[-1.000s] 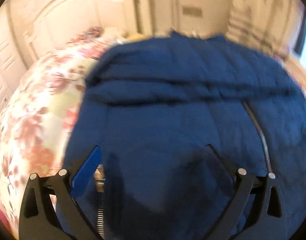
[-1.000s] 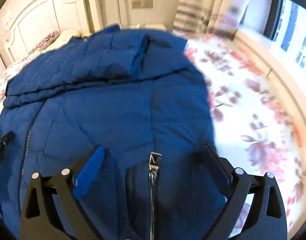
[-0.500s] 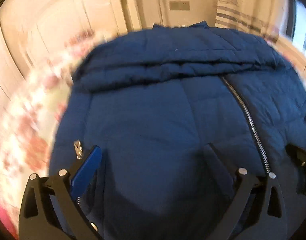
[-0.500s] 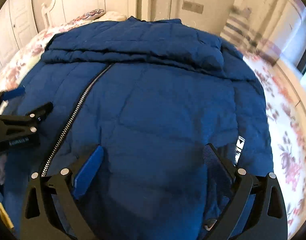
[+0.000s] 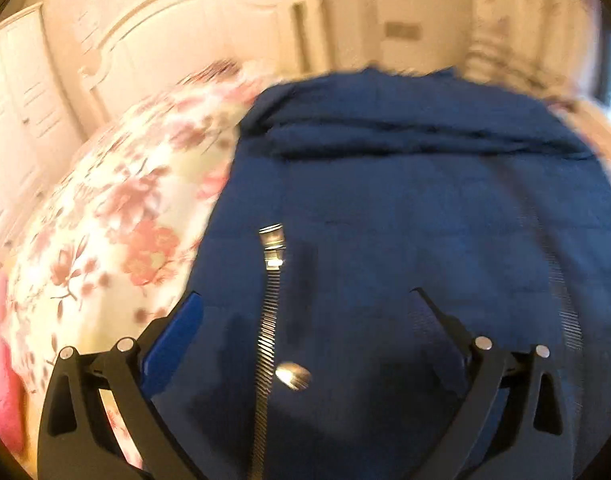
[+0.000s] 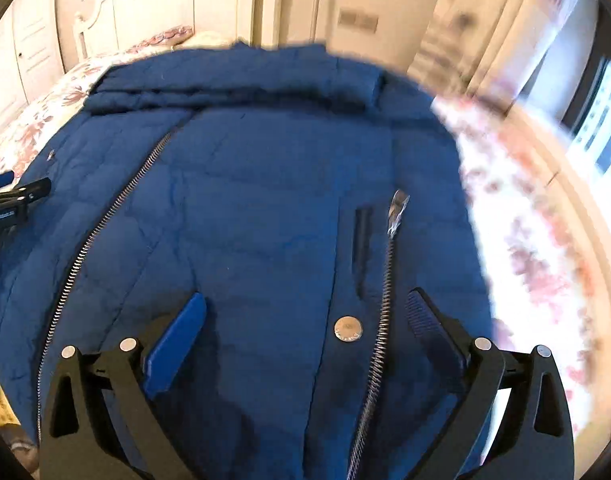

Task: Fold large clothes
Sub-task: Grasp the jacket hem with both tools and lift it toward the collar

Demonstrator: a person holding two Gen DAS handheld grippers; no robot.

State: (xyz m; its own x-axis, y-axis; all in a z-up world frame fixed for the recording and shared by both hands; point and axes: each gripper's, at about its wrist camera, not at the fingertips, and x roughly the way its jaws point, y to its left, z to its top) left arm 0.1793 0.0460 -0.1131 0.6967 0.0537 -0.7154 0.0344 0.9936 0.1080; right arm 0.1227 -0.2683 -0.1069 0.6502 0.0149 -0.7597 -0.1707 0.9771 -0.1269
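Quilted navy-blue zip jacket (image 6: 245,208) is spread flat on floral bedspread (image 5: 117,216). Left gripper (image 5: 305,300) and right gripper (image 6: 305,304) are held wide open, empty, above hem at 6 o'clock. Hem corners are best pinched outside side zips (image 6: 379,340), lifted evenly toward 12 o'clock.

Only one bit of lettering shows: a small white print on the black body of the left gripper (image 6: 19,196), just left of the blue jacket (image 6: 265,200), too blurred to read.
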